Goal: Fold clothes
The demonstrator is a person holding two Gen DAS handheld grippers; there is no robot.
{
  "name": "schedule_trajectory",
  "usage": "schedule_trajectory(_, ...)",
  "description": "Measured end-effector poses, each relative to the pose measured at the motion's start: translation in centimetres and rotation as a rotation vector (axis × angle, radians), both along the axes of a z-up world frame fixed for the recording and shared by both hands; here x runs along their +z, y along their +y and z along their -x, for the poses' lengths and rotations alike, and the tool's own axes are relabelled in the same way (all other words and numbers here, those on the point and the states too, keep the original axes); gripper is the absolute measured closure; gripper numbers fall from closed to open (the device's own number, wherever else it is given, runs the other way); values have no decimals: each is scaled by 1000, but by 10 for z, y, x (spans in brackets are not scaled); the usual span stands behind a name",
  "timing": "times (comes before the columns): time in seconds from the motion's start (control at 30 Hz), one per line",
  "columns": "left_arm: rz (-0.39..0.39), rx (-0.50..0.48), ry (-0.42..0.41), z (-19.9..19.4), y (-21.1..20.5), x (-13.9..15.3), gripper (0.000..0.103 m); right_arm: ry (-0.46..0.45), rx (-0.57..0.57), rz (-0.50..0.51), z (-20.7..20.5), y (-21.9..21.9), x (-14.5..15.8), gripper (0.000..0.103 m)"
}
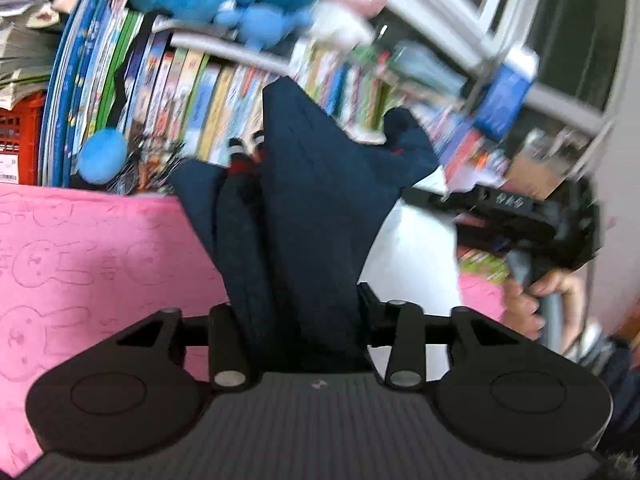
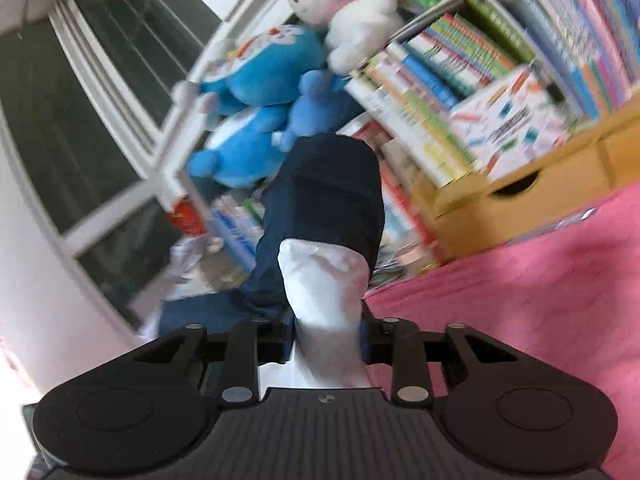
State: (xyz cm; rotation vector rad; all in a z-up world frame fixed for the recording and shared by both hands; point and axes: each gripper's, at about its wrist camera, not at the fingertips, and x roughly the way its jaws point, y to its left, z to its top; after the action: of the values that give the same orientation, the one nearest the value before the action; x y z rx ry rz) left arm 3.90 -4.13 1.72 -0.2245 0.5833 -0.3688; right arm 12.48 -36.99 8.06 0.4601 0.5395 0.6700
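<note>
Navy-and-white garment [image 1: 308,208] hangs above the pink bed [image 1: 80,248], limp, light, prone to sagging. My left gripper [image 1: 304,344] pinches navy cloth; right gripper [image 2: 326,340] pinches the white part.

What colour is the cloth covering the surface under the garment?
Pink, with faint outlined bunny figures; the pink patterned cloth shows best in the left wrist view.

You won't find a single word or number you can read here: the spines of the books [image 1: 224,100] at twelve o'clock and the white label on the red crate [image 1: 10,164] at nine o'clock are blurred.
</note>
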Motion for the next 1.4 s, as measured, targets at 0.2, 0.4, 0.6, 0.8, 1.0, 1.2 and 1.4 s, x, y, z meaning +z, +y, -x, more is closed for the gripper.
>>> schedule_trajectory(0.2, -134, 119, 93, -2, 16, -21, 24, 51, -126, 348, -11, 33, -46, 32)
schedule_trajectory(0.4, -230, 146, 49, 33, 17, -4, 21, -153, 21, 464, 34, 59, -49, 23)
schedule_trajectory(0.6, -229, 142, 61, 48, 5, -22, 20, -243, 185, 479, 53, 111, -30, 26)
schedule_trajectory(0.8, -194, 152, 54, 52, 10, -28, 17, -171, 248, 537, 30, 182, -36, 78)
schedule_trajectory(1.0, -142, 153, 55, 51, 17, -29, 17, -110, 215, 642, -16, 245, -68, 80)
schedule_trajectory(1.2, -142, 148, 57, 51, 16, -28, 15, -120, 206, 672, -33, 259, -80, 81)
schedule_trajectory(1.4, -162, 143, 61, 51, 13, -28, 11, -80, 129, 609, -14, 237, -55, 29)
